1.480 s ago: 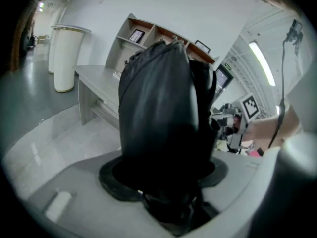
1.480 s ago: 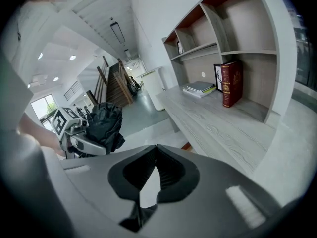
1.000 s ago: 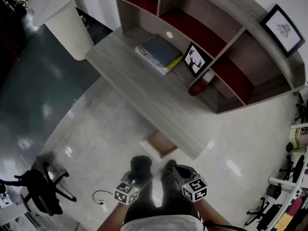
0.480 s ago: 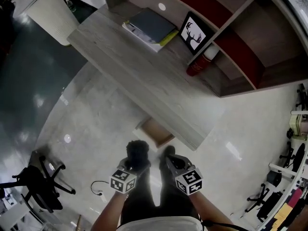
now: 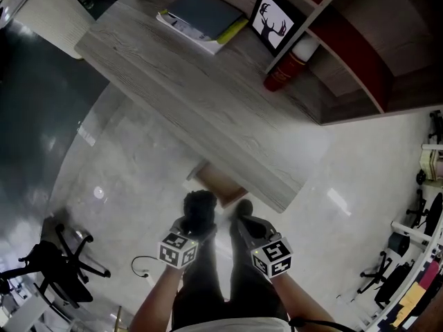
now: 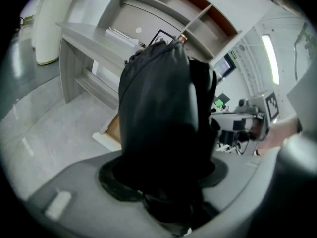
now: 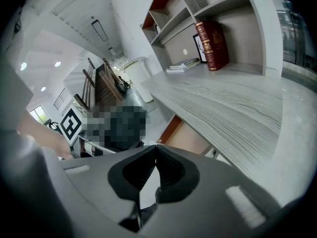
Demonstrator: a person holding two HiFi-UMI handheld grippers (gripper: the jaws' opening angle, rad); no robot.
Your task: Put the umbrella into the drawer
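Note:
A folded black umbrella (image 6: pixel 158 118) stands up between the jaws of my left gripper (image 6: pixel 163 180), which is shut on its lower end. In the head view the umbrella (image 5: pixel 201 209) and left gripper (image 5: pixel 195 221) hover just in front of the open drawer (image 5: pixel 221 184) under the desk's edge. The drawer (image 6: pixel 113 128) shows its wooden inside, left of the umbrella. My right gripper (image 5: pixel 242 211) is beside the left one, its jaws (image 7: pixel 155 148) shut with nothing between them. The drawer (image 7: pixel 185 135) lies just past its tips.
The grey wooden desk (image 5: pixel 187 95) overhangs the drawer. On it are stacked books (image 5: pixel 201 16), a framed deer picture (image 5: pixel 277 19) and a red book (image 7: pixel 213 43) under the shelves. An office chair (image 5: pixel 59 272) and a cable (image 5: pixel 142 282) are on the floor at left.
Both grippers have sunk and come nearer to the desk's edge and the drawer. The umbrella stays in the left gripper. The right jaws stay shut.

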